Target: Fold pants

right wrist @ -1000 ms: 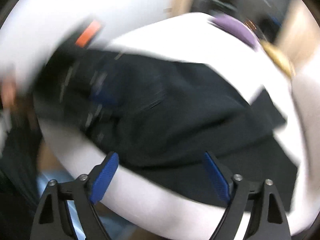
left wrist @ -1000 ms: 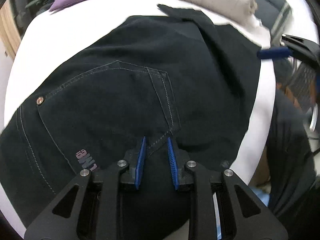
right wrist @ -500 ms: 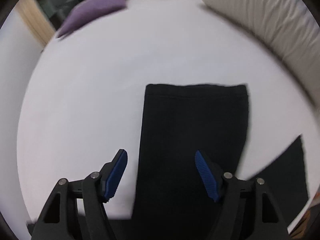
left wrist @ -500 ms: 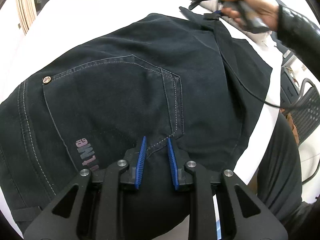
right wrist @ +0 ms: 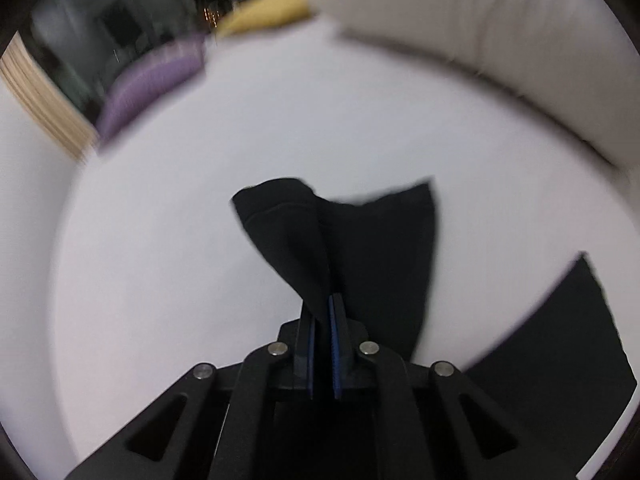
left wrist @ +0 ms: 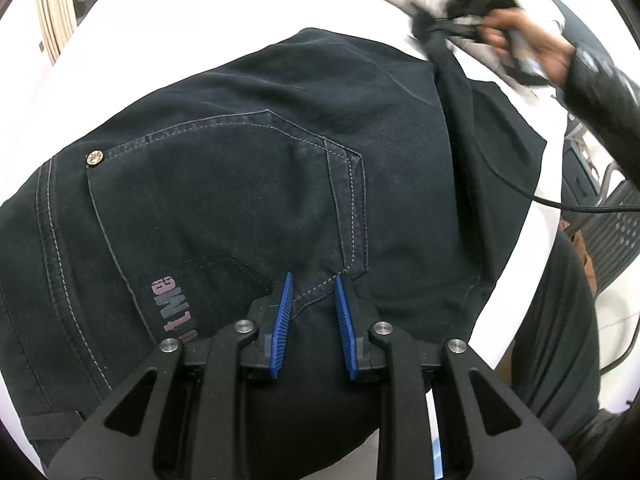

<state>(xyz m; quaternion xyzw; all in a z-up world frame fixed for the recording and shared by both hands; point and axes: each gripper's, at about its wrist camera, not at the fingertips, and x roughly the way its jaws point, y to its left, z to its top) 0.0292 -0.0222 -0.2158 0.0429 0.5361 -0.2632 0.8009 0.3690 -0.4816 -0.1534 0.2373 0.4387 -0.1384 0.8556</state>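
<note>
Dark navy pants point(left wrist: 248, 184) lie on a white bed, back pocket and pink lettering facing up. My left gripper point(left wrist: 313, 286) is shut on the fabric at the lower corner of the pocket. My right gripper point(right wrist: 322, 304) is shut on a pant leg end point(right wrist: 304, 236) and lifts it off the sheet; the cuff bunches and twists. The right gripper also shows in the left wrist view point(left wrist: 476, 4), held by a hand at the far right. A second leg end point(right wrist: 560, 332) lies flat to the right.
A white pillow or rolled duvet point(right wrist: 480, 40) runs along the far right. A purple cushion point(right wrist: 152, 80) and a yellow one point(right wrist: 268, 12) sit at the far edge. A black cable point(left wrist: 560, 202) hangs from the right hand. The person's dark clothing and a mesh chair point(left wrist: 612, 232) are beside the bed.
My right gripper has gone from open above the flat leg end to shut on it and has lifted it. My left gripper has kept its hold near the pocket.
</note>
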